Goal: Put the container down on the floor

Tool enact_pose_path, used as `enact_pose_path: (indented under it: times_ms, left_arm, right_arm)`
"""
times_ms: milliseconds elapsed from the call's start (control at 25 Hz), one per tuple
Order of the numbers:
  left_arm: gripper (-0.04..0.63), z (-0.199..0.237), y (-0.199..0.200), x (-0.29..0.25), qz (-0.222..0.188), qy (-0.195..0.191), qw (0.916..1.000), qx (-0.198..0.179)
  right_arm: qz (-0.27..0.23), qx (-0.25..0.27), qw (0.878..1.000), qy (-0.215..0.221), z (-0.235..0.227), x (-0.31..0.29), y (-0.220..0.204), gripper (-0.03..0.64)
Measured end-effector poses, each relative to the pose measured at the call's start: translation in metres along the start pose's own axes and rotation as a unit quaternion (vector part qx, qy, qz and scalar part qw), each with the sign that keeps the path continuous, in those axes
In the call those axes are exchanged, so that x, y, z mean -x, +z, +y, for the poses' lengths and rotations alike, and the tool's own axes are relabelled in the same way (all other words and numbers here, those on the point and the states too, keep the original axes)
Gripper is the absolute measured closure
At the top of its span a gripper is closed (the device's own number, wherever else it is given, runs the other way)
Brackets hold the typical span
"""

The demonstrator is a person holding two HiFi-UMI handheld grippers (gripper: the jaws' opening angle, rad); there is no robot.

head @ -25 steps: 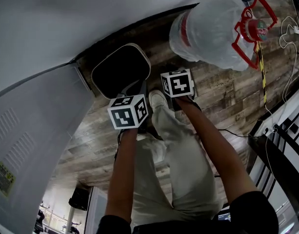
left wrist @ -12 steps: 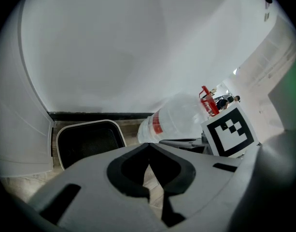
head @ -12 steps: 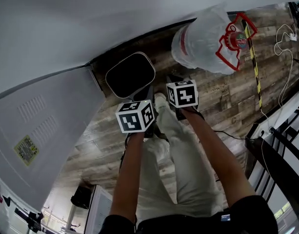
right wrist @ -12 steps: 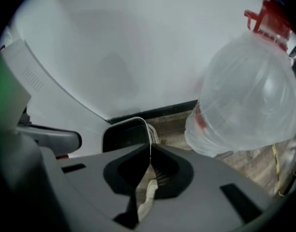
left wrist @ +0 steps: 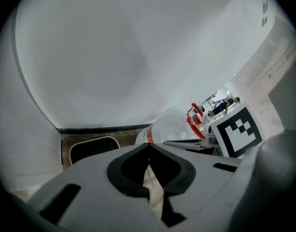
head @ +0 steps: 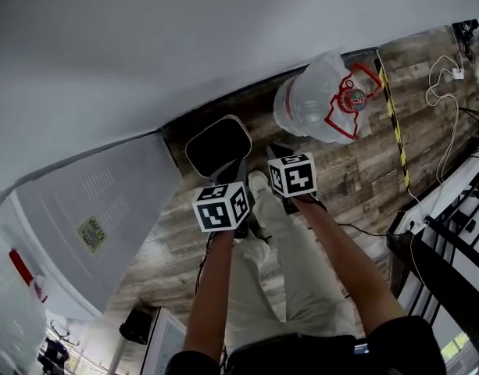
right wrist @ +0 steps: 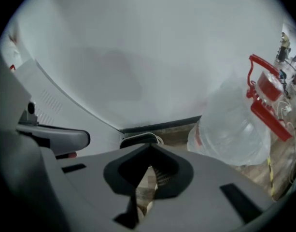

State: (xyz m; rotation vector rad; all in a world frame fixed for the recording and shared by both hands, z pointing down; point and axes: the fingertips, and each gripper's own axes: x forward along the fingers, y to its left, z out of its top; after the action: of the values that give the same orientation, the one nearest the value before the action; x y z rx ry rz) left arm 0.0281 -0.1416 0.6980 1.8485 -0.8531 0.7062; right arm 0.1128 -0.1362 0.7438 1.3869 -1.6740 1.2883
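Note:
The container is a big clear water jug [head: 317,100] with a red cap and red carry handle [head: 350,100]. It stands on the wood-look floor [head: 364,170] close to the white wall, and neither gripper touches it. The jug also shows in the left gripper view [left wrist: 167,128] and in the right gripper view [right wrist: 232,129]. My left gripper [head: 231,170] and right gripper [head: 277,155] hang side by side above the floor, short of the jug. Both are shut with nothing between their jaws.
A black bin with a pale rim [head: 217,144] sits on the floor left of the jug, against the wall. A white appliance [head: 91,225] fills the left side. Cables [head: 446,84] and a striped tape line [head: 391,108] run along the right, beside dark racks [head: 450,248].
The jug and bin look smaller and farther off as the head view pulls up and back. Both grippers stay shut and empty, close together.

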Motion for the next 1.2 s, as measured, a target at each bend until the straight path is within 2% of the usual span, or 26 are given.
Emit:
enact_pose_path:
  times_ms: [240,440,920,1200]
  left_arm:
    - [0.578,-0.021,0.026,0.030,-0.012,0.003,0.9999,0.005]
    - [0.578,-0.033,0.044,0.058,-0.026,0.015,0.9996,0.003]
    - [0.578,-0.079,0.051,0.142,-0.037,0.029,0.9988,-0.016]
    - [0.578,-0.133,0.092,0.219,-0.089,0.030,0.9945,-0.046]
  right_arm:
    - [-0.010,0.008,1.000,0.007,0.013,0.038,0.033,0.586]
    - [-0.014,0.003,1.000,0.011,0.023,0.074,0.043,0.586]
    - [-0.026,0.000,0.999,0.025,0.060,0.171,0.042,0.586]
    - [-0.068,0.022,0.997,0.039,0.087,0.249,0.073,0.586]
